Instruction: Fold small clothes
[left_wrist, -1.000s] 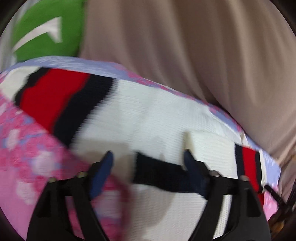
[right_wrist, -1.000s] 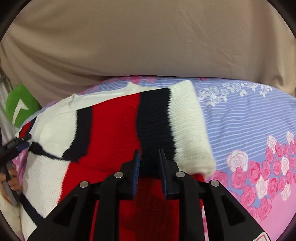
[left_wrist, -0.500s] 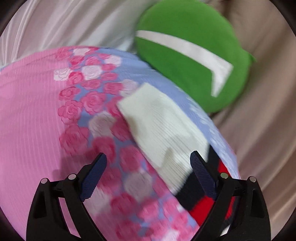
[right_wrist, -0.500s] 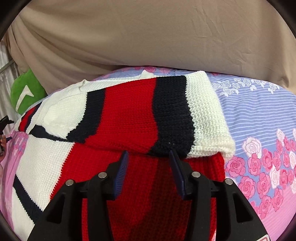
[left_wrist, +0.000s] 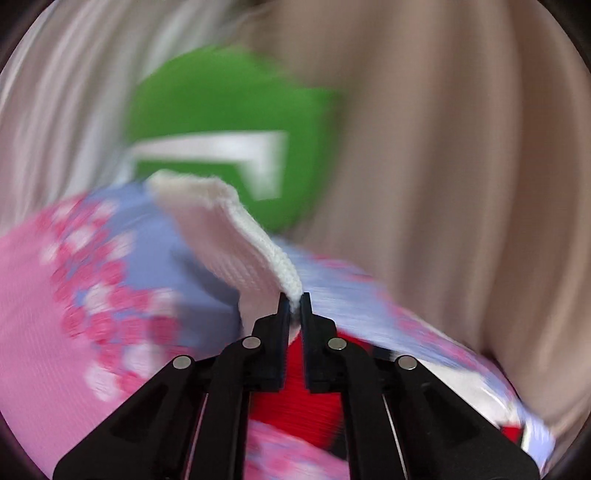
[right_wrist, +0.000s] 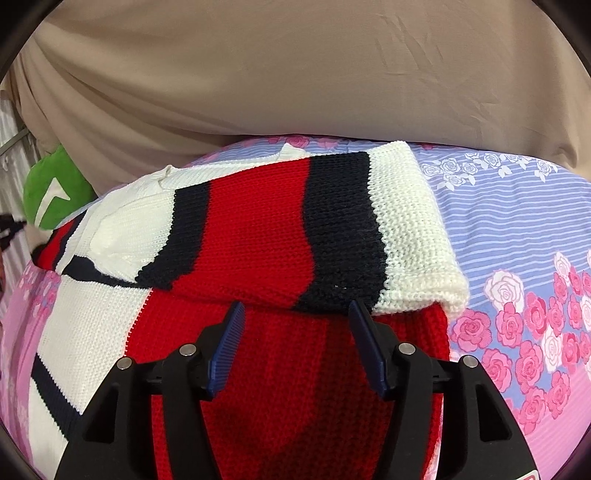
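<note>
A knitted sweater (right_wrist: 258, 229) in red, navy and white stripes lies on the floral bedsheet (right_wrist: 517, 229). One sleeve (right_wrist: 413, 229) is folded across its red body. My right gripper (right_wrist: 295, 314) is open and empty, just over the red body below the folded sleeve. In the blurred left wrist view my left gripper (left_wrist: 293, 301) is shut on the white cuff (left_wrist: 236, 240) of the other sleeve and holds it lifted off the sheet.
A green plush (left_wrist: 229, 110) with a white mark sits at the bed's far left corner, also seen in the right wrist view (right_wrist: 55, 195). A beige curtain (right_wrist: 295, 74) hangs behind the bed. Pink rose-patterned sheet (left_wrist: 55, 332) spreads to the left.
My left gripper closed on the white sleeve cuff and lifted it. My right gripper opened wide and let go of the folded sleeve, which now rests on the sweater.
</note>
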